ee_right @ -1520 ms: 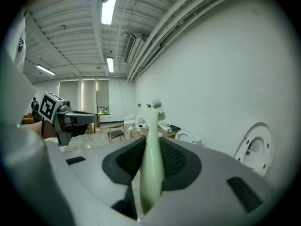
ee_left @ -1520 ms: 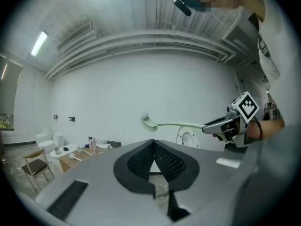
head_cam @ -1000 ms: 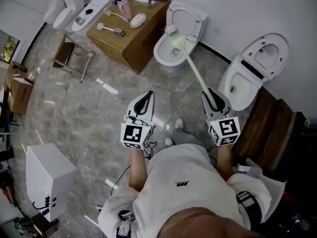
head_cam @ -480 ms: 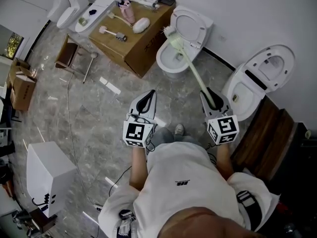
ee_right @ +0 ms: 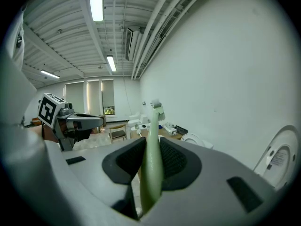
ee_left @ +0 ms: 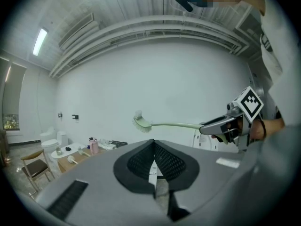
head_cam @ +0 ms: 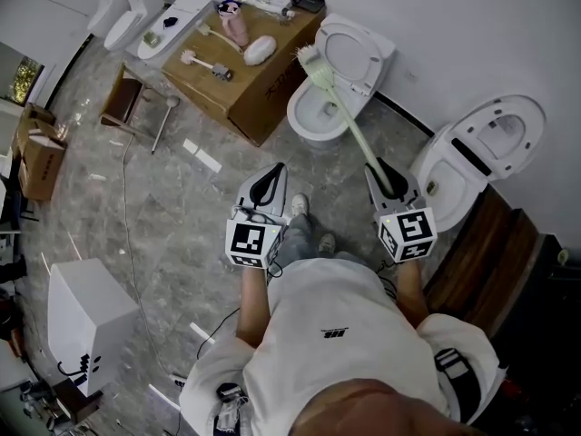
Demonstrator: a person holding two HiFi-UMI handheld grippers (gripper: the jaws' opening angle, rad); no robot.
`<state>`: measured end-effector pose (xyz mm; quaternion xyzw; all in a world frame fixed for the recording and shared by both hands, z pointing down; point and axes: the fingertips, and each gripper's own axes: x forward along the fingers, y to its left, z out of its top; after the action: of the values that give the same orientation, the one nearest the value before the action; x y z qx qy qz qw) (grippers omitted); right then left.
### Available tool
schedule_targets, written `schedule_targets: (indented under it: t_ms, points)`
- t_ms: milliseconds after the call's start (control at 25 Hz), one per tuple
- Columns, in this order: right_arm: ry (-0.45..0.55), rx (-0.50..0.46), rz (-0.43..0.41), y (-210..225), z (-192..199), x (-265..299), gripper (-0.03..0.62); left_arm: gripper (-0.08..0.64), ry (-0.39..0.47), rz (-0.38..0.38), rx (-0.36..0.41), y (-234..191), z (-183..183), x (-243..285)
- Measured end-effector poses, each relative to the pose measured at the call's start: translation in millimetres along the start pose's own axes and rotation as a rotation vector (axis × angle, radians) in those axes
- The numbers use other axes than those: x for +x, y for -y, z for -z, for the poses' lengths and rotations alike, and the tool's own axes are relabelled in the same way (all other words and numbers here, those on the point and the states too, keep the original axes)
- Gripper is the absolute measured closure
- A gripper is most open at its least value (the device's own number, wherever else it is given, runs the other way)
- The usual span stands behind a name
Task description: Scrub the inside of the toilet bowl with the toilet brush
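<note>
A white toilet (head_cam: 320, 114) with its seat and lid up stands by the far wall. The pale green toilet brush (head_cam: 349, 125) slants up from my right gripper (head_cam: 381, 176), which is shut on its handle. The bristle head (head_cam: 307, 58) hangs in the air over the bowl's far left rim, next to the raised seat. In the right gripper view the handle (ee_right: 151, 168) runs between the shut jaws up to the head (ee_right: 156, 108). My left gripper (head_cam: 272, 176) is shut on nothing, level with the right one. The left gripper view shows the brush (ee_left: 141, 123) in mid-air.
A second toilet (head_cam: 477, 153) stands at the right, beside a dark wooden bench (head_cam: 490, 243). Left of the first toilet is a cardboard box (head_cam: 259, 84) with brushes and bottles on top. A chair (head_cam: 123, 98) and a white box (head_cam: 86, 321) stand on the marble floor.
The brush head has risen a little away from the bowl, toward the raised seat's left edge. The person has stepped one foot forward. Both grippers stay shut.
</note>
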<state>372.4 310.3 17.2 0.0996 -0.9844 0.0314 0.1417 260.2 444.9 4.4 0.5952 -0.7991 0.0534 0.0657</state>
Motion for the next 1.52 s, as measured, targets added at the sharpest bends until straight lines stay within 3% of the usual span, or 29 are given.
schedule_targets:
  t_ms: [600, 1160, 1520]
  points:
    - [-0.026, -0.002, 0.029, 23.8, -24.8, 96.8, 0.502, 0.551, -0.009, 0.042, 0.021, -76.0, -3.5, 75.1]
    - [-0.050, 0.021, 0.120, 26.7, -46.7, 188.9, 0.502, 0.549, -0.009, 0.136, 0.027, -161.5, -8.4, 139.9]
    - [-0.054, 0.060, 0.167, 33.2, -44.5, 224.8, 0.502, 0.551, -0.012, 0.180, 0.016, -187.7, -3.1, 176.4]
